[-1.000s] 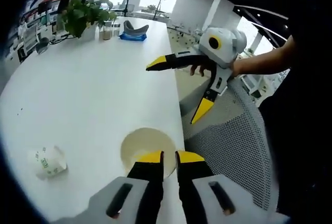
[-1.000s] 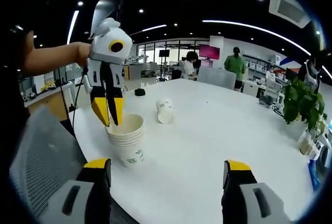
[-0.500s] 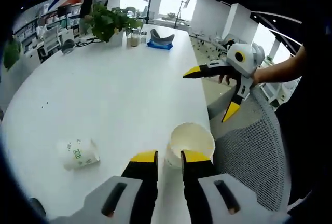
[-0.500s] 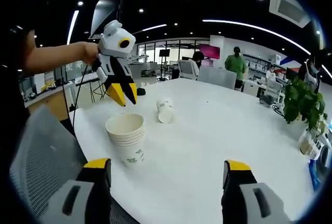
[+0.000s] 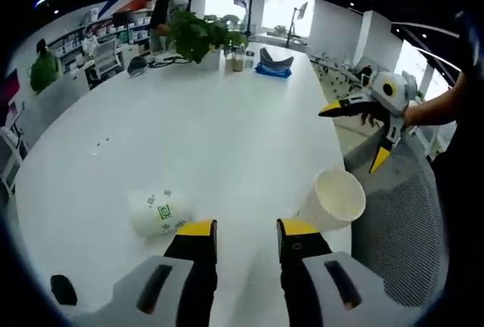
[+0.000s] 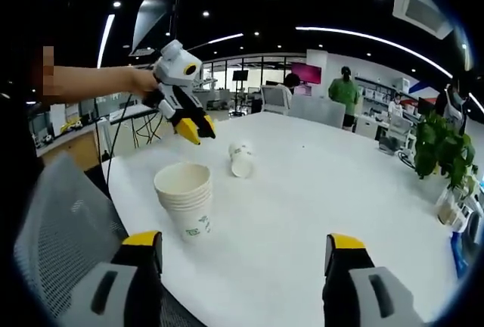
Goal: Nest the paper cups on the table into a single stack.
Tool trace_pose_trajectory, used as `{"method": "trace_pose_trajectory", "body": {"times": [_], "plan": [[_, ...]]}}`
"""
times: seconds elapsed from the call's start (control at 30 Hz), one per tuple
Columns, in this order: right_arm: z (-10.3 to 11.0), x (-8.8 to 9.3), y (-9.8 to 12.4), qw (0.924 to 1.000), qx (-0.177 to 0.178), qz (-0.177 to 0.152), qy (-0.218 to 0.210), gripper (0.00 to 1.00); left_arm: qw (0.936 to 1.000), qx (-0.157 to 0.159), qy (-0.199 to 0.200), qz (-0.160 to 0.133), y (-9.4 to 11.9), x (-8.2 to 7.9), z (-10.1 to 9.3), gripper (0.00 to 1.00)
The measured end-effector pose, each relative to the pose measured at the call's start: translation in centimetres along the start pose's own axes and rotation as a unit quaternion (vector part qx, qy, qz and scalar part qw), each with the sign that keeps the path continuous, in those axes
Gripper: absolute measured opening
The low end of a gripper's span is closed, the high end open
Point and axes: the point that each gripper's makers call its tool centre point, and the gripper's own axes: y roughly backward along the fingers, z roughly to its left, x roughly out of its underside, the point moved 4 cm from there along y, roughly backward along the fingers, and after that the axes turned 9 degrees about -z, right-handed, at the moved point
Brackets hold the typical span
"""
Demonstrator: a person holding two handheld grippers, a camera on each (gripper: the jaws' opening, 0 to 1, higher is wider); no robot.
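Task looks mostly done. A stack of nested cups (image 6: 185,204) is standing upright near the edge of the white table (image 6: 318,206), beside a mesh chair (image 6: 53,221). One loose cup (image 5: 159,212) is lying on its side, well apart from the stack, still to be added.

The left gripper (image 5: 240,235) is pointing at the table just beside the loose cup, jaws slightly apart, holding nothing. The right gripper (image 6: 246,250) is hanging off the table edge, jaws wide apart and empty.

Both the loose cup and the stack's bottom cup are carrying a green printed logo; the writing is too small to read. A potted plant (image 5: 198,37) is sitting at the far end.
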Motion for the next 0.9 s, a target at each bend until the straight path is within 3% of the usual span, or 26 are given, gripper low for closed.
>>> {"method": "trace_pose_trajectory", "body": {"times": [0.13, 0.2, 0.37, 0.47, 0.57, 0.9], "plan": [[-0.1, 0.1, 0.0, 1.0000, 0.002, 0.001, -0.001, 0.90, 0.9998, -0.013, 0.008, -0.009, -0.4, 0.6, 2.0, 0.33], [-0.1, 0.1, 0.0, 1.0000, 0.003, 0.000, -0.001, 0.90, 0.9995, -0.020, 0.017, -0.019, -0.5, -0.1, 1.6, 0.34], [-0.2, 0.2, 0.0, 1.0000, 0.006, 0.002, -0.003, 0.90, 0.9985, -0.048, 0.018, -0.022, -1.0, 0.7, 4.2, 0.38], [-0.2, 0.2, 0.0, 1.0000, 0.005, 0.004, -0.003, 0.90, 0.9976, -0.061, 0.021, -0.026, -1.1, 0.7, 4.7, 0.40], [-0.3, 0.3, 0.0, 1.0000, 0.006, 0.005, -0.003, 0.89, 0.9964, -0.073, 0.029, -0.031, -1.3, 1.4, 6.7, 0.41], [0.1, 0.5, -0.2, 0.9999, 0.000, 0.016, -0.003, 0.89, 0.9938, -0.089, 0.049, -0.045, -1.8, 1.6, 9.9, 0.41]]}}
